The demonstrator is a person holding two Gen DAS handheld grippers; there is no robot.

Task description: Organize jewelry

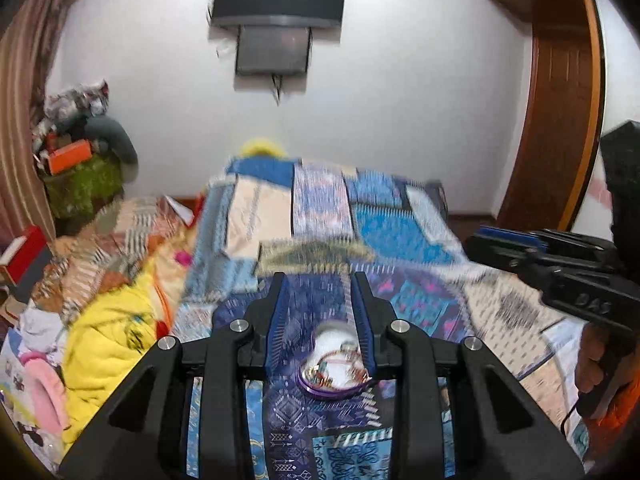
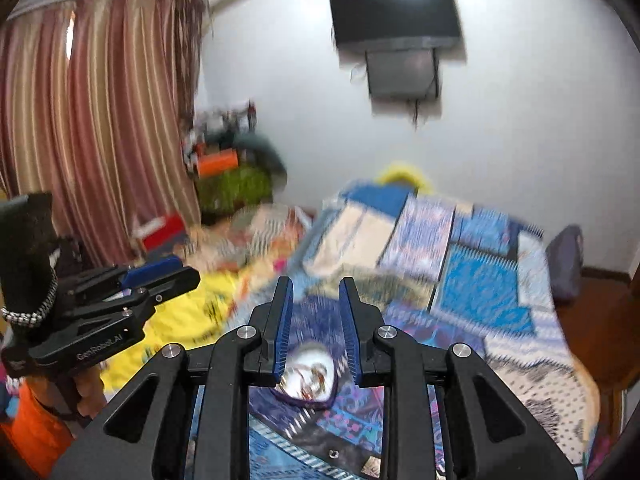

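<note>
— Where was the jewelry?
— Blurred, in a purple-rimmed dish (image 1: 334, 364) on the patchwork bedspread (image 1: 400, 220), partly hidden behind the gaping left gripper (image 1: 320, 280).
— The right gripper (image 2: 316, 286)?
— Parted, empty.

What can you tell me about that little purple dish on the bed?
The dish is small and round, with a thin purple rim and a white inside. A jumble of thin gold and reddish jewelry lies in it; blur hides which pieces. It sits flat on the blue patterned bedspread, seen low between the open fingers of the left gripper and the right gripper. Whether a finger touches it is unclear.
</note>
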